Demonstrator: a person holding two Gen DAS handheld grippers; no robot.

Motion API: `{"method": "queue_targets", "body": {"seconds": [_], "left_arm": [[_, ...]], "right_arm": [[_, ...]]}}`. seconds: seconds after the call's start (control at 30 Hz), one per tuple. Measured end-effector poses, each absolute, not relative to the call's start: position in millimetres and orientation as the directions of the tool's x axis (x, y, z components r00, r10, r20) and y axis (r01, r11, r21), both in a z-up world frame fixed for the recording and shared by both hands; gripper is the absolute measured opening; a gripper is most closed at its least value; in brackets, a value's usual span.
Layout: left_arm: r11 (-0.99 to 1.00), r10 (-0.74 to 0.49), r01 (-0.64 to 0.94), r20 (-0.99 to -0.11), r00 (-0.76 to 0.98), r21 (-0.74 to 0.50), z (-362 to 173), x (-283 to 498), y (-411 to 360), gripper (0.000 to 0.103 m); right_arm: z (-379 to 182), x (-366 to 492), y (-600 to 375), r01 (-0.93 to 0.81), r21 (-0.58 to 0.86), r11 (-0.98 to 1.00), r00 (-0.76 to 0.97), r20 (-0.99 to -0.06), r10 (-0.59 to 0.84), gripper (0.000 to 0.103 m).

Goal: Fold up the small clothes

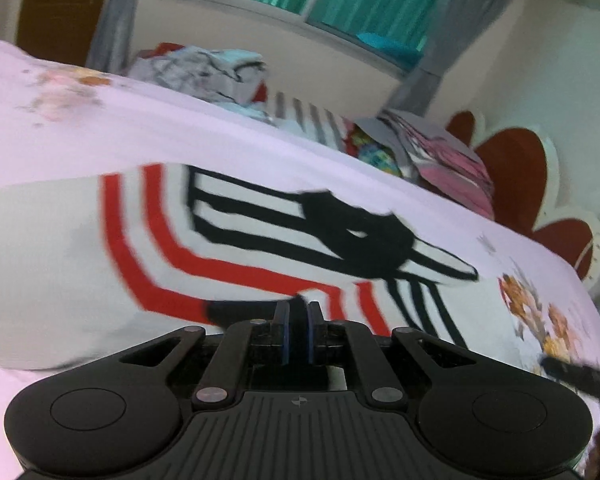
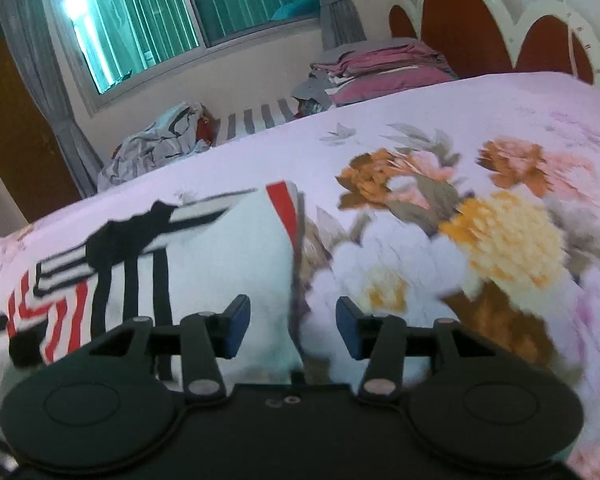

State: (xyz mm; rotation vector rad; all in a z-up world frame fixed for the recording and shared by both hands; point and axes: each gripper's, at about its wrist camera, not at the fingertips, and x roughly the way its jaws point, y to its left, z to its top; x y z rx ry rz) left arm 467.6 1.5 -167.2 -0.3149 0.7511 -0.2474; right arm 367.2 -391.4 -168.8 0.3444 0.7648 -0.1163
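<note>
A small white garment (image 1: 80,240) with red stripes and black stripes lies on the floral bedsheet (image 1: 180,120). My left gripper (image 1: 298,312) is shut at the garment's near edge, and a black trim band runs into its blue pads (image 1: 284,320). In the right wrist view the same garment (image 2: 220,248) lies to the left, its plain white side edge running between the fingers. My right gripper (image 2: 292,320) is open over that edge, the pads (image 2: 236,324) standing well apart and not pressing on the cloth.
A loose pile of clothes (image 2: 156,140) sits at the bed's far edge under the window (image 2: 180,12). A folded pink and grey stack (image 2: 380,68) rests by the red headboard (image 2: 460,20). The flowered bedsheet (image 2: 500,220) spreads to the right.
</note>
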Motion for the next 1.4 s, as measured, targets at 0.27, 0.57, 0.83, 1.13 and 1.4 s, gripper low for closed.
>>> {"method": "queue_targets", "body": {"seconds": [0.27, 0.57, 0.83, 1.13, 1.4], "left_arm": [[0.933, -0.321, 0.098, -0.679, 0.66, -0.345, -194.4, 484.0, -20.4, 0.006], [0.917, -0.345, 0.081, -0.675, 0.651, -0.391, -211.0, 489.7, -7.7, 0.005], [0.935, -0.314, 0.091, -0.679, 0.664, -0.344, -195.7, 482.7, -9.5, 0.006], [0.95, -0.209, -0.012, -0.668, 0.714, -0.311, -168.4, 444.4, 38.4, 0.085], [0.946, -0.091, -0.152, -0.684, 0.724, -0.286, -159.1, 405.9, 116.4, 0.085]], "right_arm": [[-196.9, 451.0, -406.1, 0.255, 0.318, 0.913, 0.694, -0.718, 0.056, 0.049], [-209.0, 484.0, -398.2, 0.227, 0.203, 0.953, 0.686, -0.728, -0.008, 0.01], [-195.3, 469.1, -387.1, 0.25, 0.119, 0.961, 0.703, -0.705, -0.096, 0.029], [-159.2, 421.7, -304.5, 0.027, 0.18, 0.983, 0.74, -0.665, 0.102, 0.04], [-154.4, 409.3, -213.2, -0.128, 0.223, 0.966, 0.693, -0.677, 0.248, 0.042]]}}
